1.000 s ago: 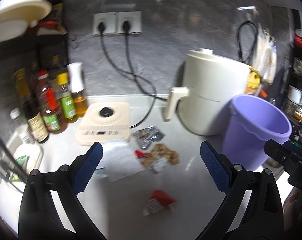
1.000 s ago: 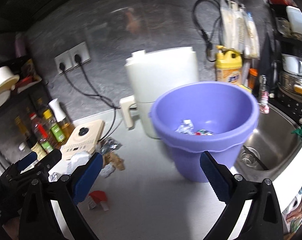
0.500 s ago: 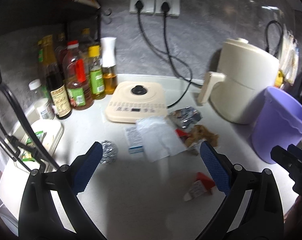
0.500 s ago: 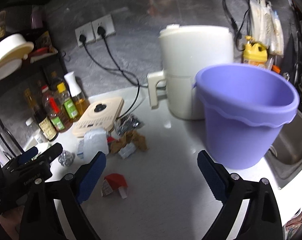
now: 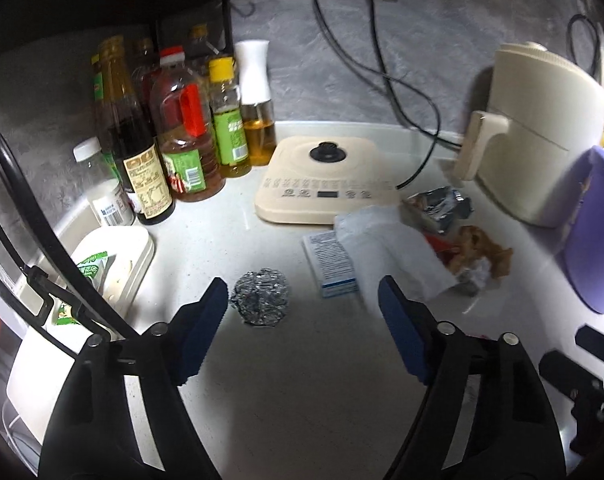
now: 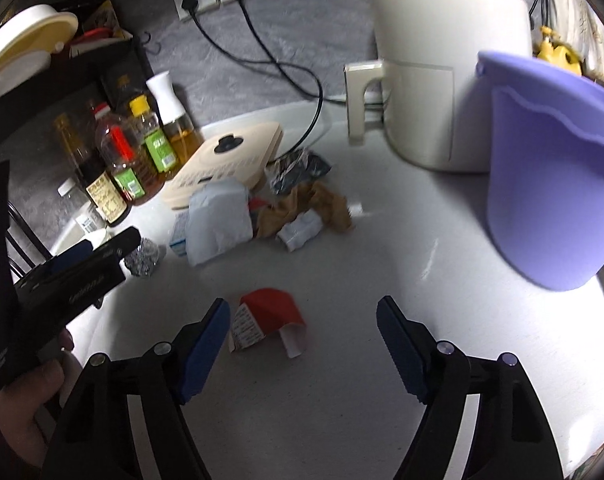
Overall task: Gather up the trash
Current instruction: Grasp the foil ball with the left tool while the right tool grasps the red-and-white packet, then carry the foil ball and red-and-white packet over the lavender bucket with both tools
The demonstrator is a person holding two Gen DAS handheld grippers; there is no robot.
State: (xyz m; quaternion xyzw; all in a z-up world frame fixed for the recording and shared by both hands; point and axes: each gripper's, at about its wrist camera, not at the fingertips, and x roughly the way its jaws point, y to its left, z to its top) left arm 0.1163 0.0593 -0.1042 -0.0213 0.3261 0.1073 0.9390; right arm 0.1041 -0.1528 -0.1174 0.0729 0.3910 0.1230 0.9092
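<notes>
While both grippers hung over the white counter [image 6: 382, 280], the scene read so:
Purple bin [image 6: 550, 184]: stood far right, beside the cream appliance [image 6: 450, 60].
Trash pile [image 6: 269, 208]: lay near the flat cream cooker [image 5: 326, 180], left of the bin.
Red-and-white wrapper [image 6: 265, 320]: lay between the right gripper [image 6: 302, 340] pads, nearer the left one, apparently untouched; jaws closing.
Foil ball [image 5: 259, 296]: lay just ahead of the left gripper [image 5: 302, 328], by its left pad; jaws closing, nothing held.
</notes>
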